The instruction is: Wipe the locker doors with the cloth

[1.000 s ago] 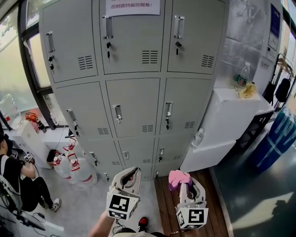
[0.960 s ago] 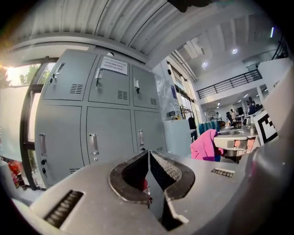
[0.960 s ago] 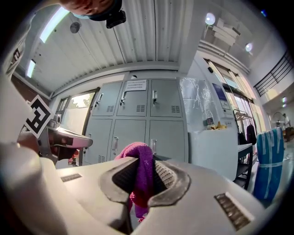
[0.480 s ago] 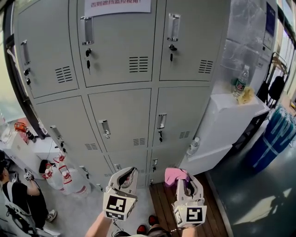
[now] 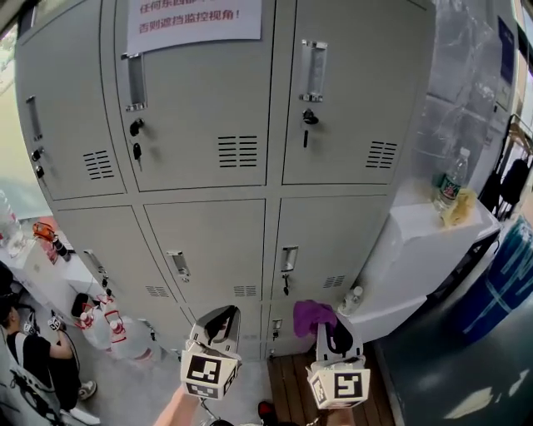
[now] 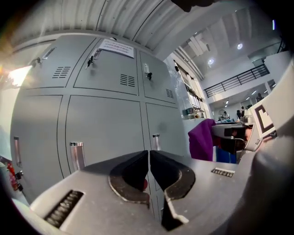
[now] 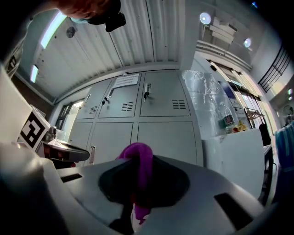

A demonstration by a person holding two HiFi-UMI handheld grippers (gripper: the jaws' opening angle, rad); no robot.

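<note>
Facing grey locker doors (image 5: 208,241), paper notice (image 5: 193,20) at top edge, white cabinet (image 5: 416,250) at right. Clamping purple cloth (image 5: 310,316) in right gripper (image 5: 331,333), low before bottom doors. Holding left gripper (image 5: 218,320) closed, empty.

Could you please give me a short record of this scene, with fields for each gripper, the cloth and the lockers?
lockers: grey, doors closed, paper notice on an upper door
cloth: purple, bunched, held in front of lockers
left gripper: jaws together, empty
right gripper: jaws shut on cloth
</note>
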